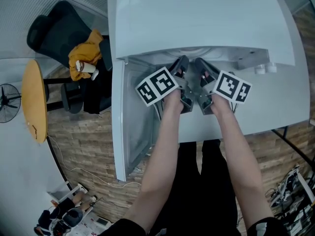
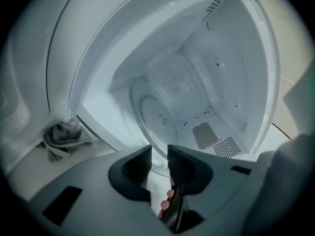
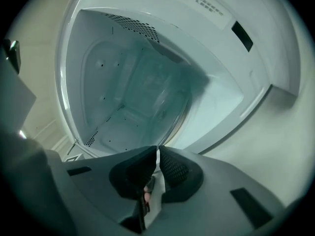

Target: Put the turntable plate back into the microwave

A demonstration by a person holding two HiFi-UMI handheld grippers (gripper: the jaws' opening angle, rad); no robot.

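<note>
The clear glass turntable plate (image 2: 162, 114) hangs tilted in the mouth of the white microwave (image 1: 197, 18), in front of its empty cavity (image 2: 211, 77). In the left gripper view its near rim runs down between the two dark pads, and my left gripper (image 2: 158, 159) is shut on it. The plate's (image 3: 165, 107) thin edge is pinched between the nearly closed jaws of my right gripper (image 3: 158, 156). From above, both grippers (image 1: 183, 63) (image 1: 201, 65) point side by side into the opening. The microwave's top hides the plate there.
The microwave door (image 1: 133, 127) stands swung open at the left. A grey cloth (image 2: 66, 136) lies on the counter beside the opening. A dark chair with a yellow garment (image 1: 86, 58), a round wooden table (image 1: 34, 100) and a fan (image 1: 7, 100) stand further left.
</note>
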